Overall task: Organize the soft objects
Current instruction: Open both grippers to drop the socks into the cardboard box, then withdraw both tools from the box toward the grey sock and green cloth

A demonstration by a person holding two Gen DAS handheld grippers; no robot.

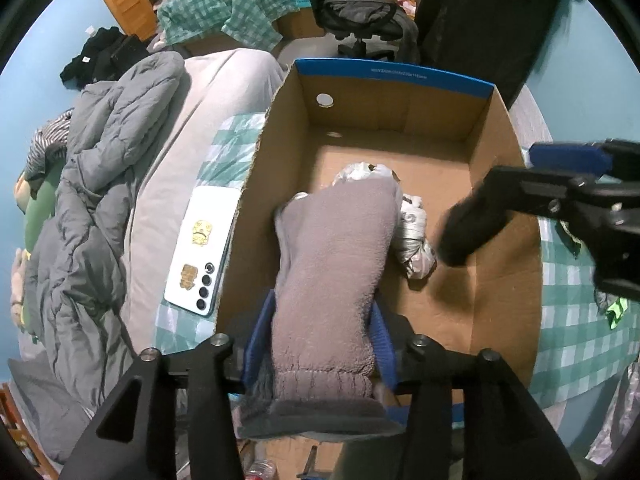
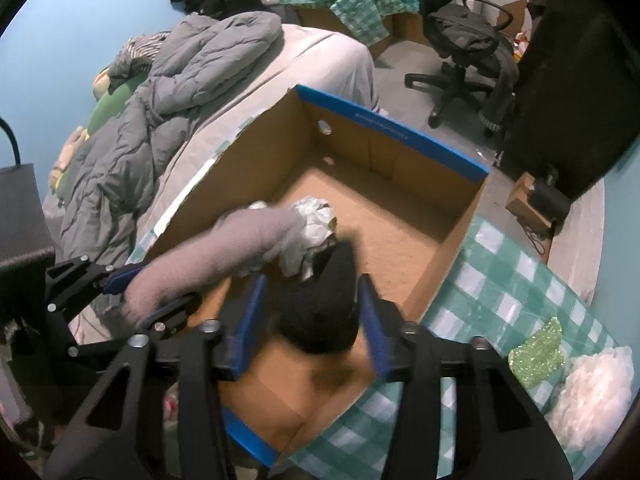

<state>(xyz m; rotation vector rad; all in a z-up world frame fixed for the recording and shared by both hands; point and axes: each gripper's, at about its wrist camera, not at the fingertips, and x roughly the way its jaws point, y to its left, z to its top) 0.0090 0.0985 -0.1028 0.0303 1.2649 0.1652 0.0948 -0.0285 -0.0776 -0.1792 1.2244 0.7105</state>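
Right wrist view, cardboard box on checked cloth, grey duvet, office chair

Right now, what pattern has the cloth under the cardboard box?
Green-and-white checks on the cloth; right wrist view shows it best.

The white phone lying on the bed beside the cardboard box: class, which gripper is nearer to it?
Left. The left gripper, with the grey sock between its fingers, hangs over the box's phone-side edge. The right gripper, with the black sock, is over the box's opposite side.
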